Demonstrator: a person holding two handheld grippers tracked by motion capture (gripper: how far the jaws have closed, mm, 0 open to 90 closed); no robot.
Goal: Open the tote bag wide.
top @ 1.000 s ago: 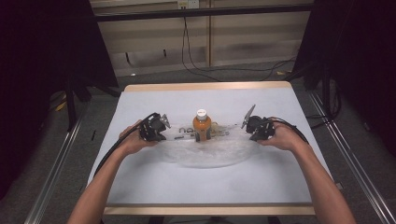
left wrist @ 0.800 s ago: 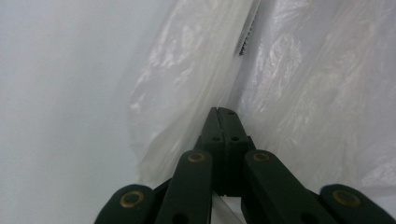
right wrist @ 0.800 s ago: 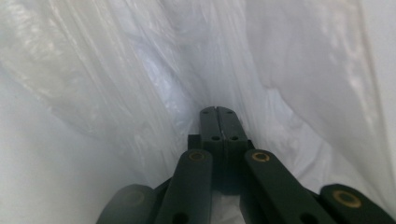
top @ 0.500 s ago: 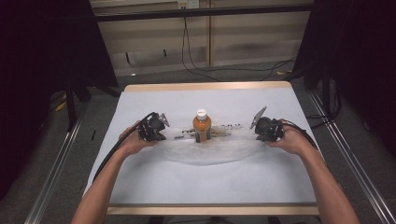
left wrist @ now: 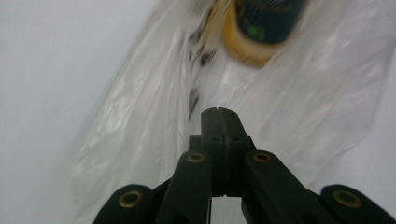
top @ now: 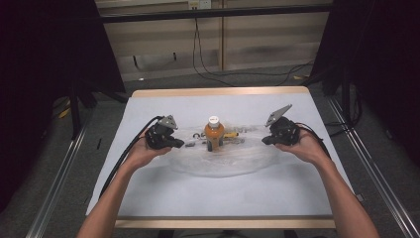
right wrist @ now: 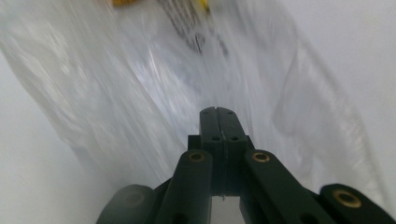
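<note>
An orange bottle (top: 214,133) with a white cap stands upright at mid-table, on or inside a clear plastic bag (top: 223,159) that lies spread beneath it. My left gripper (top: 184,144) is at the bag's left end, jaws pressed together with the film (left wrist: 140,121) fanning out from its tips (left wrist: 218,112). At the bag's right end my right gripper (top: 264,140) is likewise shut (right wrist: 217,111), with film (right wrist: 116,84) stretching away from it. The bottle's base (left wrist: 261,28) is blurred ahead of the left gripper.
Small dark and yellow items (top: 233,136) lie beside the bottle within the bag. A white sheet covers the table (top: 163,198), which has a wooden border. Cables trail from both grippers, and metal rails run along the floor on either side.
My right gripper has moved outward to the right, and the bag now looks drawn wider between the two grippers. The left gripper and bottle have hardly moved.
</note>
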